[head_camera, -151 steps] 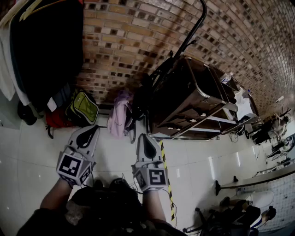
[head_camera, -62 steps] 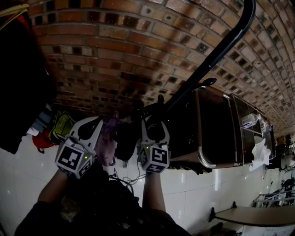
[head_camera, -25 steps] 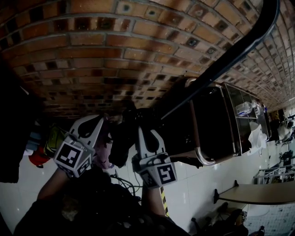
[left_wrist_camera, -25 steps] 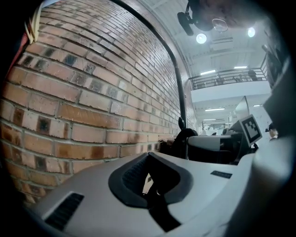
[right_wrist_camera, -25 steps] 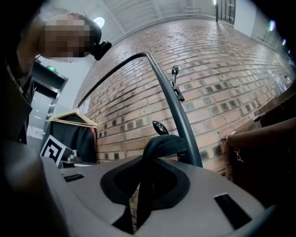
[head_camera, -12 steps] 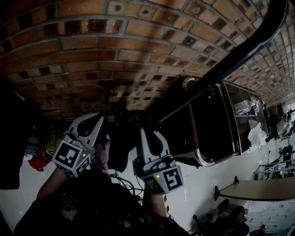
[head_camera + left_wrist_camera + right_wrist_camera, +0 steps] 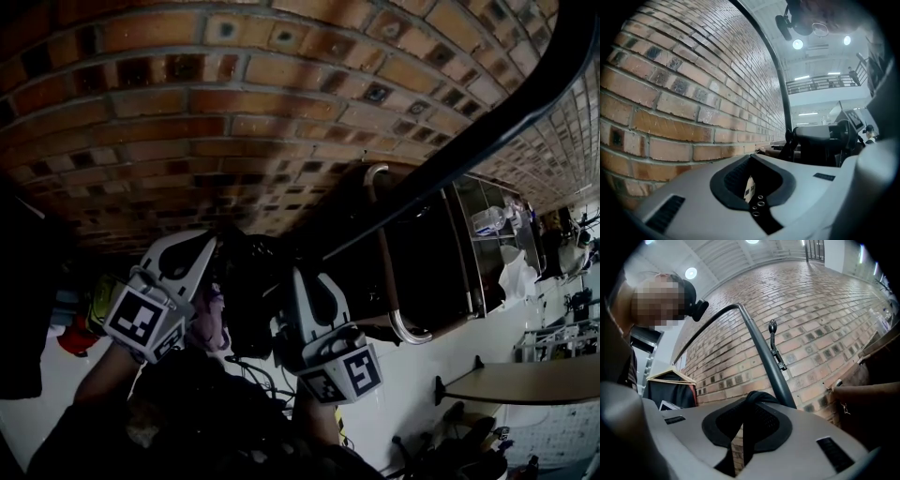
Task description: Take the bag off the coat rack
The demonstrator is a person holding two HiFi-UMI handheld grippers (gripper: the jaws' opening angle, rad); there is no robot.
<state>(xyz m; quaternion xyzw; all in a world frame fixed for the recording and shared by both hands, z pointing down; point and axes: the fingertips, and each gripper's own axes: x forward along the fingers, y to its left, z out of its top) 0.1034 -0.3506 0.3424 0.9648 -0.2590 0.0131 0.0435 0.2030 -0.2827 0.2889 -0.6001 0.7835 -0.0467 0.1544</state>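
My left tongs (image 7: 199,242) were closed, tips together. The black bag (image 7: 246,305) hung between both tongs, low beside the rack pole (image 7: 487,122). My right tongs (image 7: 302,277) were clamped narrow on its strap (image 7: 757,397)

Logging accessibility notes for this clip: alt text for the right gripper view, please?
The right hand-held gripper is shut on a black strap that rises between its jaws. Behind stands a dark rack pole against a brick wall.

Workshop-like hall: brick wall (image 7: 234,112), mezzanine railing (image 7: 820,83), high ceiling lights (image 7: 798,44), metal-framed cart (image 7: 436,258), tiled floor (image 7: 417,370).
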